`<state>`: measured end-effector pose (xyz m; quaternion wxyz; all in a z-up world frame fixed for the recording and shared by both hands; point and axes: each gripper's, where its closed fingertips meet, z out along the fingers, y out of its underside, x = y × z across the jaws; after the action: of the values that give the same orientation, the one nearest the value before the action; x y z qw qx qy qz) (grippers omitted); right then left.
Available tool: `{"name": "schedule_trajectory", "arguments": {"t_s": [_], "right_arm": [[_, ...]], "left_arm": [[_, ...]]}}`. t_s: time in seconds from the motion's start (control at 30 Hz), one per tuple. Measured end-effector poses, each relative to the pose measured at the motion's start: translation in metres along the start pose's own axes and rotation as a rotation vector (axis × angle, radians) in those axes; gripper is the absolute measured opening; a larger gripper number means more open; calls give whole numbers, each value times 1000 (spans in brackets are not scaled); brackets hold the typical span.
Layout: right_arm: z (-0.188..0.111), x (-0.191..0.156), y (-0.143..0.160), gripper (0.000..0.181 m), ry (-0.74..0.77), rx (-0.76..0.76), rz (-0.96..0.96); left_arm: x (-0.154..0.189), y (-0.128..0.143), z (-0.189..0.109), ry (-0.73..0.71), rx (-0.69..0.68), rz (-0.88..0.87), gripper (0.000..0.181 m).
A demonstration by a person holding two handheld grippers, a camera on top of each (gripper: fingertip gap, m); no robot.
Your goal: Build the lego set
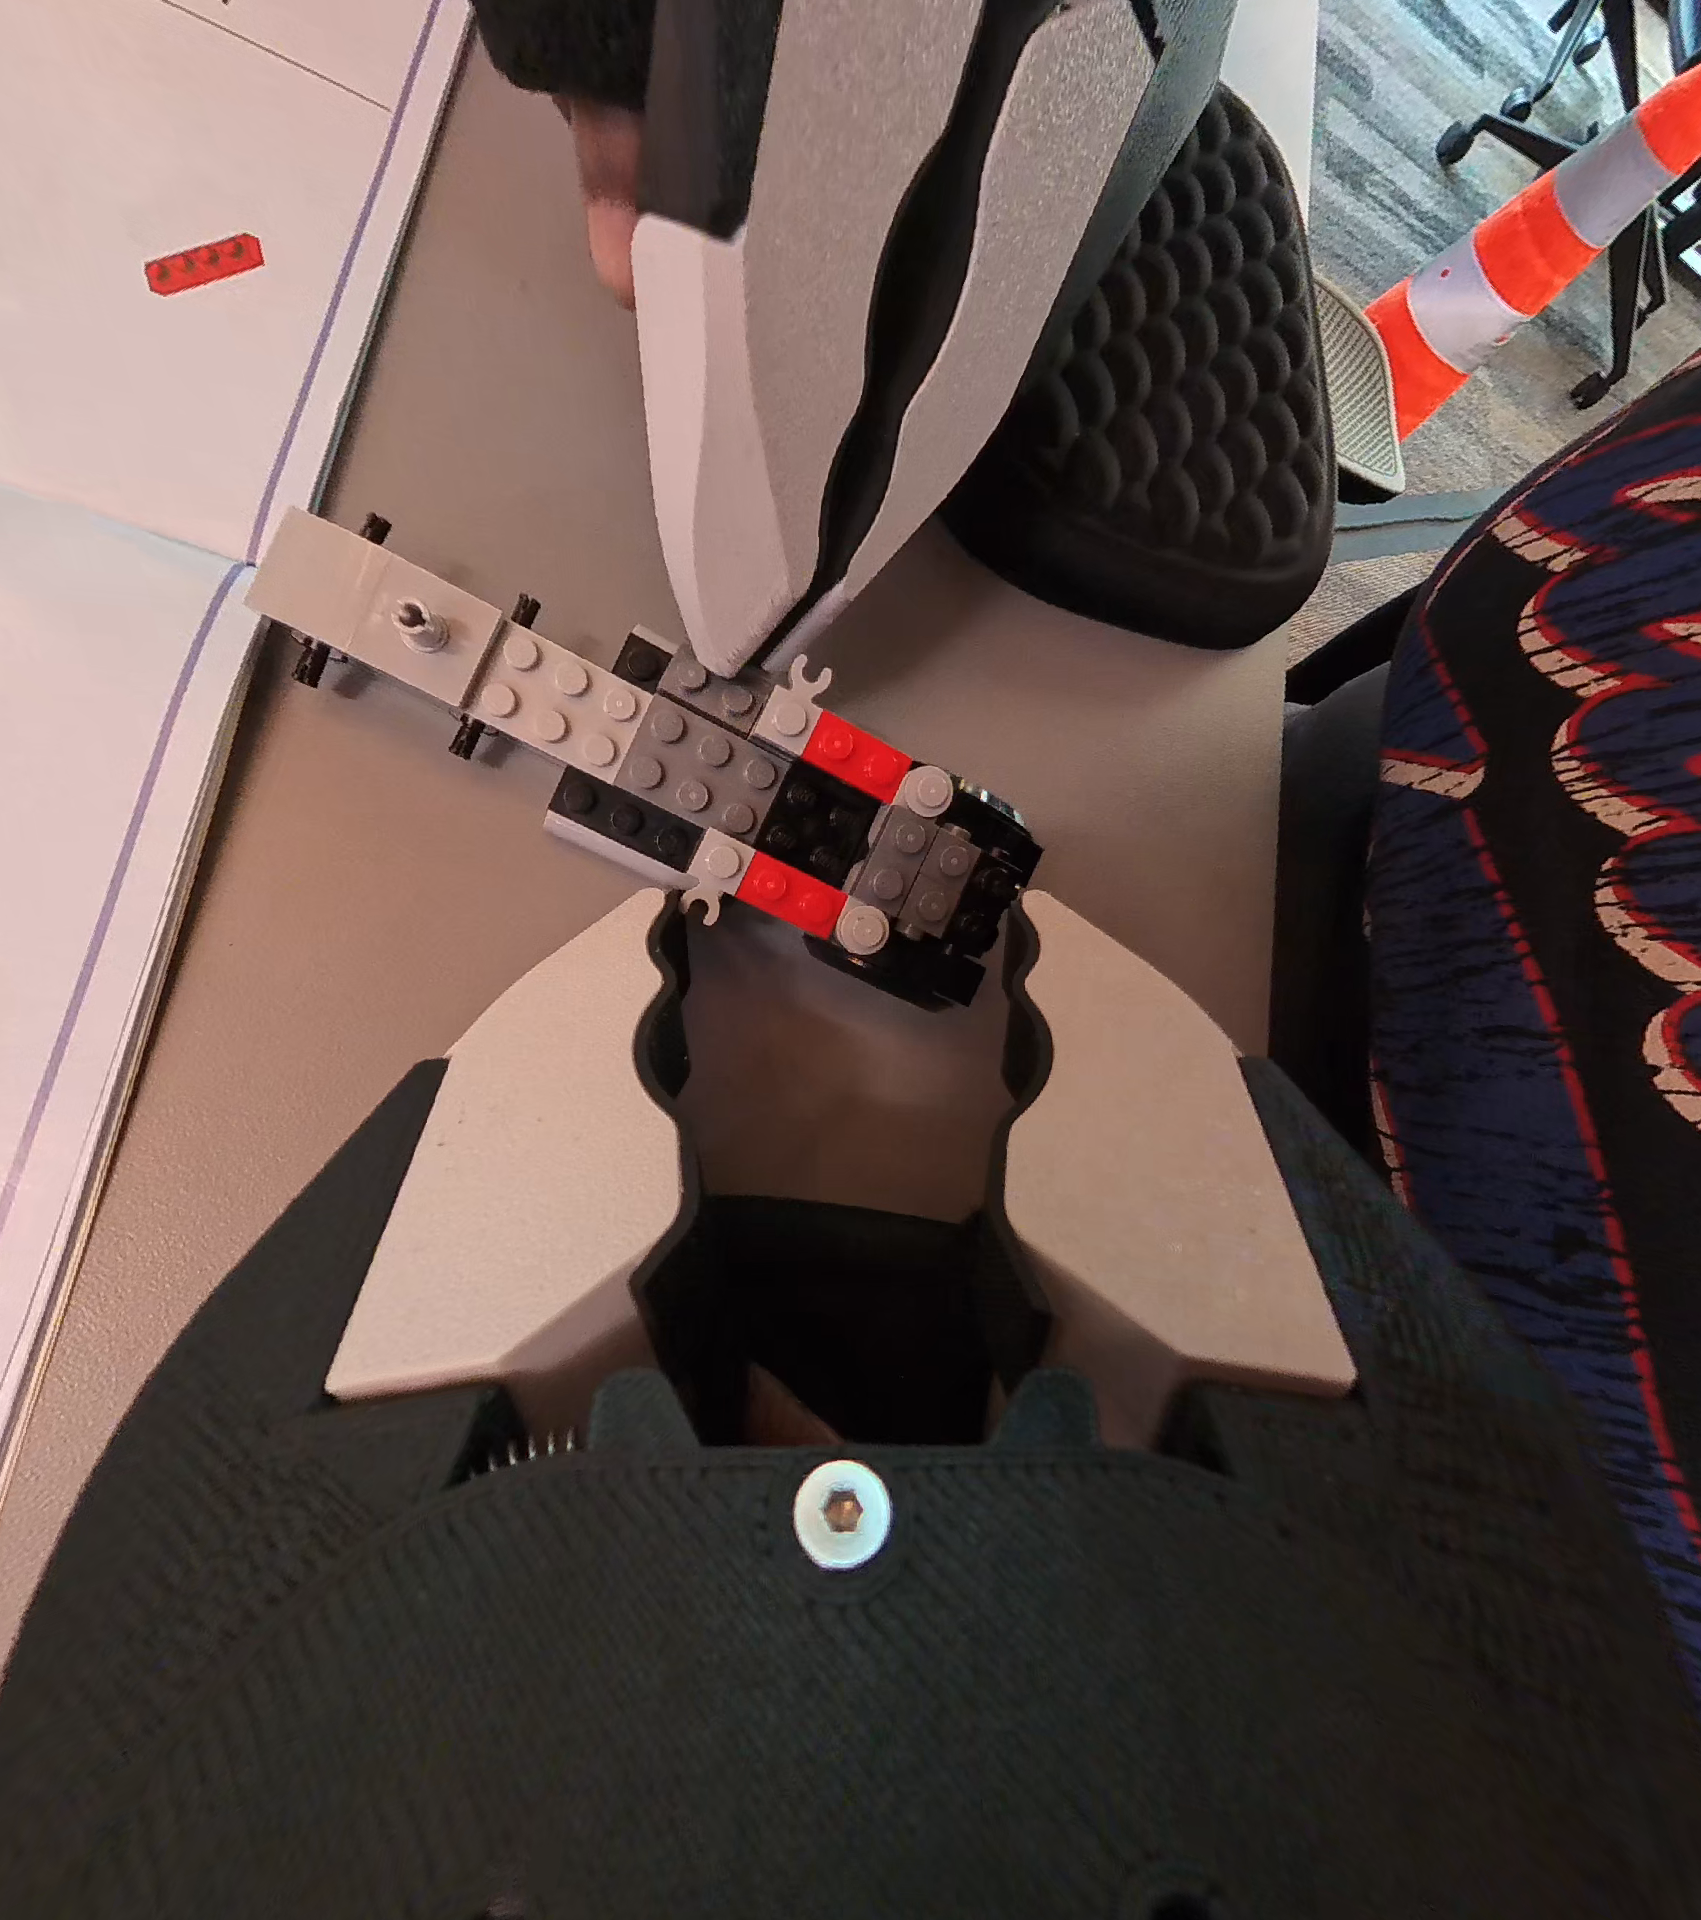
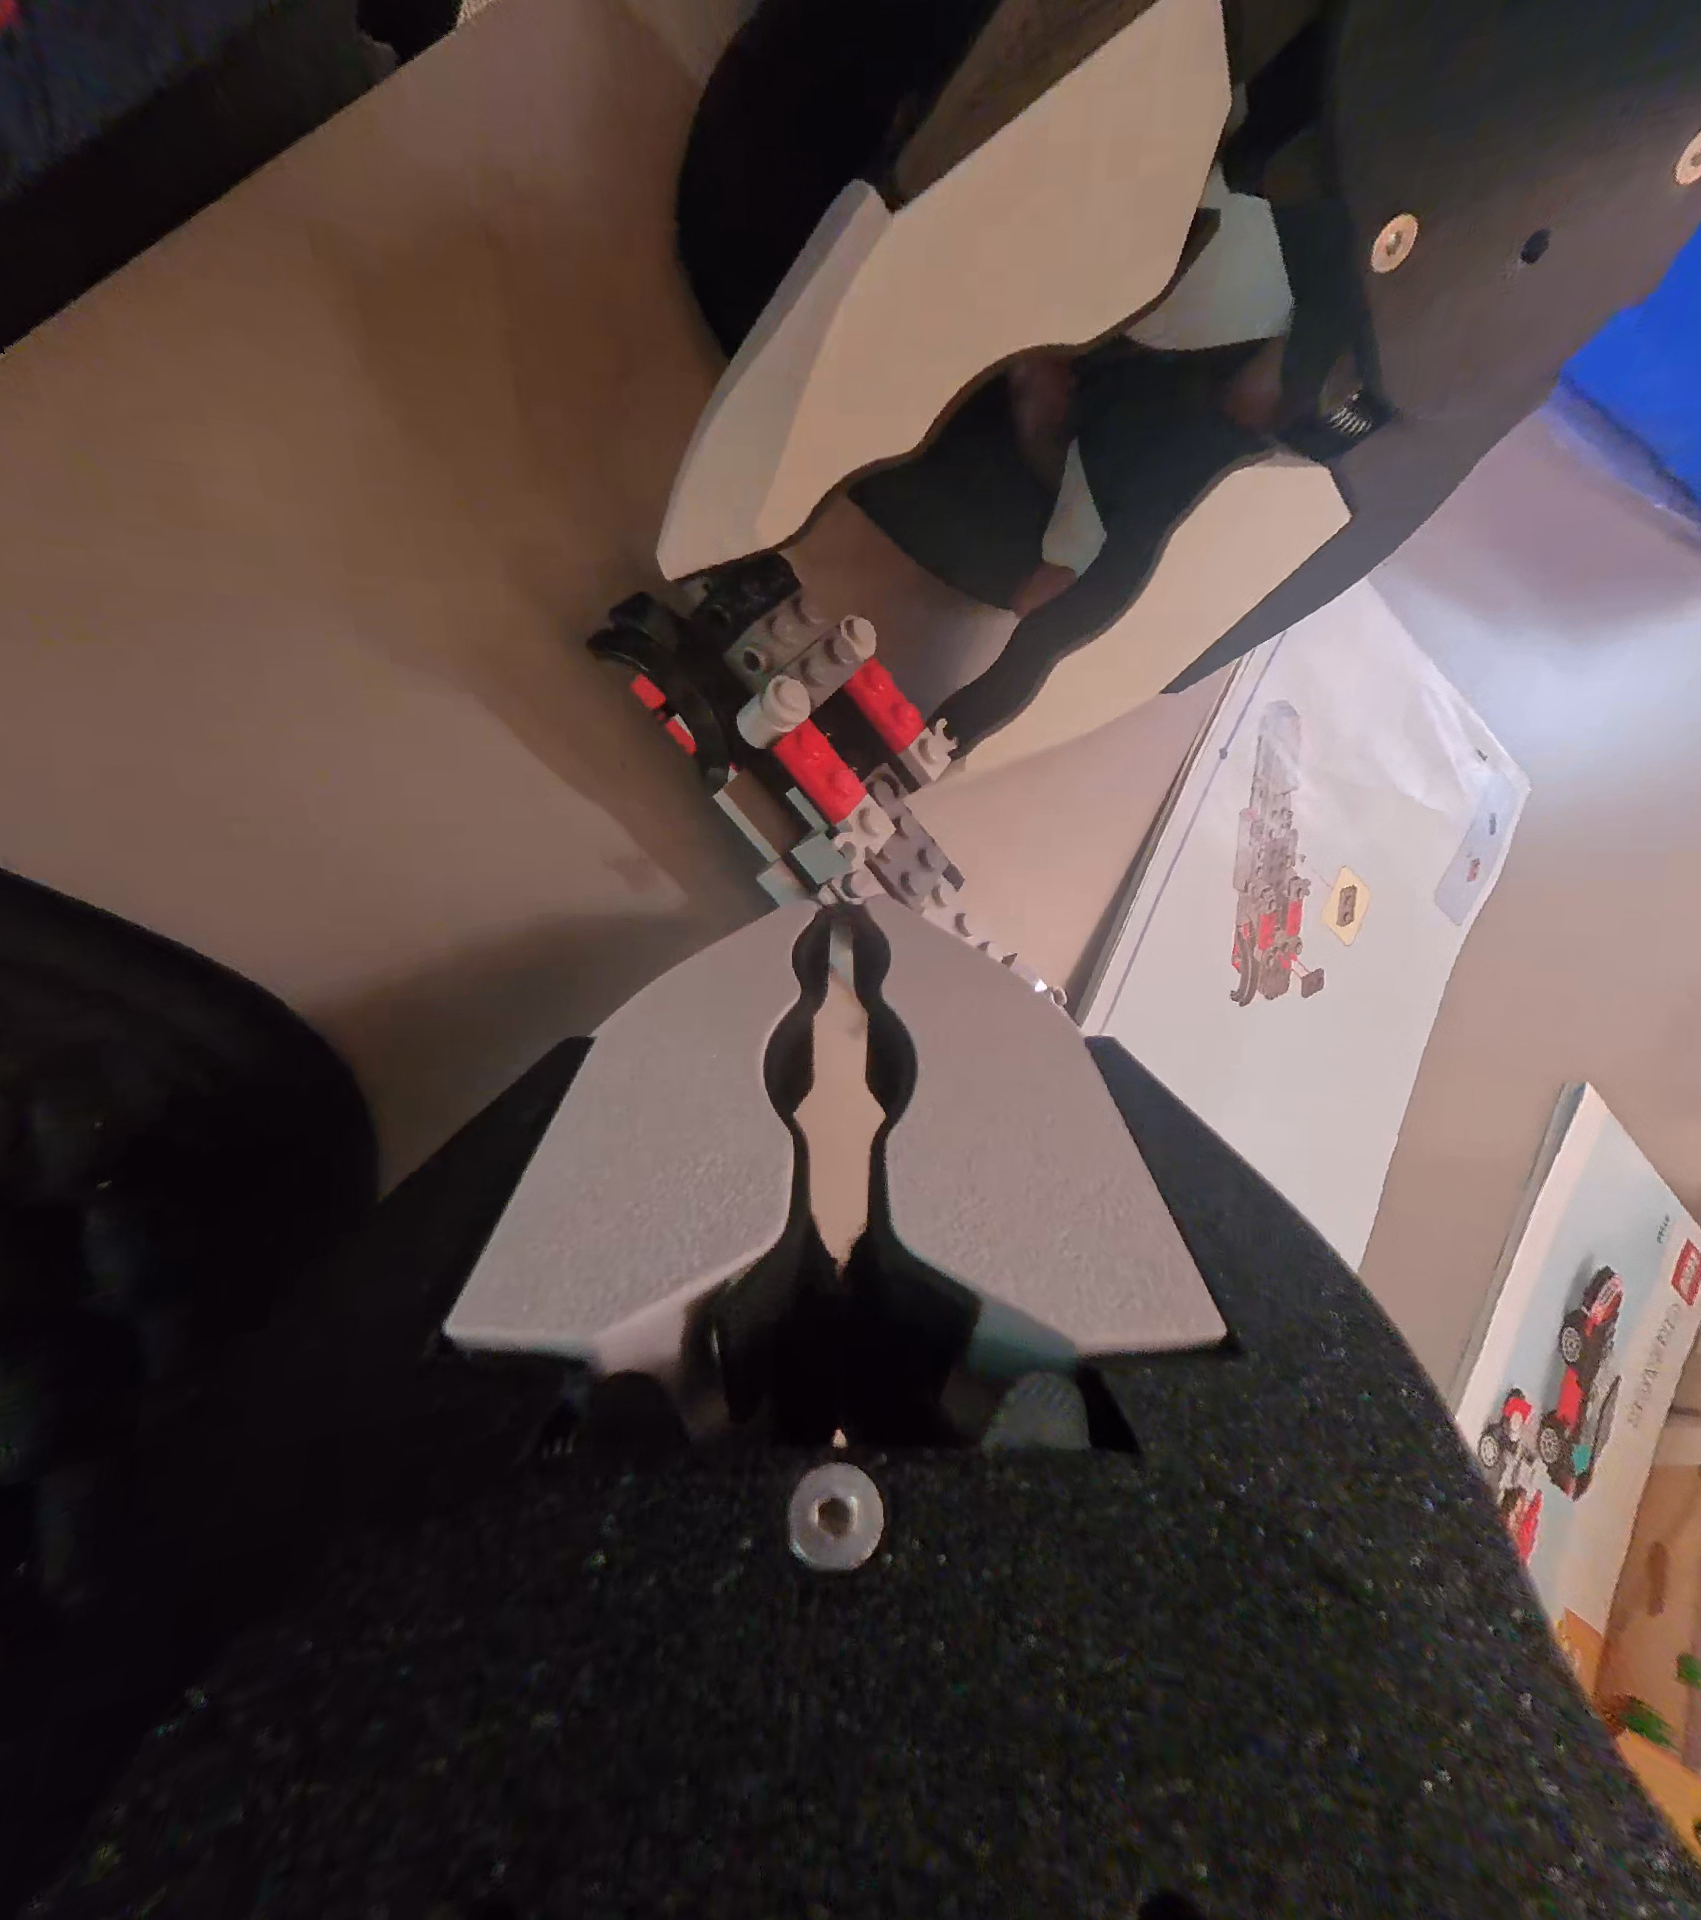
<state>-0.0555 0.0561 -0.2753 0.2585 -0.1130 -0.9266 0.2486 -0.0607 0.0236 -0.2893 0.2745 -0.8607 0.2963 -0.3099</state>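
- On the grey table [image 1: 472, 416], largest of all, everything in the task rests; one open instruction booklet [image 1: 77, 623] covers its left side in the left wrist view, and a second booklet [image 2: 1594, 1382] with a pictured vehicle on its cover lies near the right edge of the right wrist view.
- Far and to the right, one black dimpled cushion [image 1: 1168, 395] sits at the table's edge, and beyond it one orange and white cone [image 1: 1552, 197] leans across the floor.
- At the near side of the lego model, the left gripper [image 1: 841, 914] has its jaws wide apart, clamped on nothing; its left tip is just beside a small white clip piece on the model's near edge and its right tip is just beside the black rear end. Whether either tip touches, I cannot tell.
- From the far side the right gripper [image 1: 758, 649] comes down with its jaws nearly together, only a thin slit between the tips, which press on a dark grey plate [image 1: 711, 681] on the model's far edge; whether they pinch anything is hidden.
- One lego model [image 1: 721, 779], long and flat, lies slantwise between the two grippers: two red plates, one on each side, two round light grey studs behind them, and two black axles crossing the white front.
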Motion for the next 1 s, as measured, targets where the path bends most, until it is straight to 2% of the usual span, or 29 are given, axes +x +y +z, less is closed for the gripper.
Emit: {"name": "schedule_trajectory", "arguments": {"t_s": [0.47, 1.0], "right_arm": [[5, -2, 2, 6, -79, -29, -66], [9, -3, 7, 8, -250, -69, 68]], "left_arm": [[-1, 1, 1, -22, -27, 39, 59], [-3, 1, 1, -51, -19, 72, 60]]}}
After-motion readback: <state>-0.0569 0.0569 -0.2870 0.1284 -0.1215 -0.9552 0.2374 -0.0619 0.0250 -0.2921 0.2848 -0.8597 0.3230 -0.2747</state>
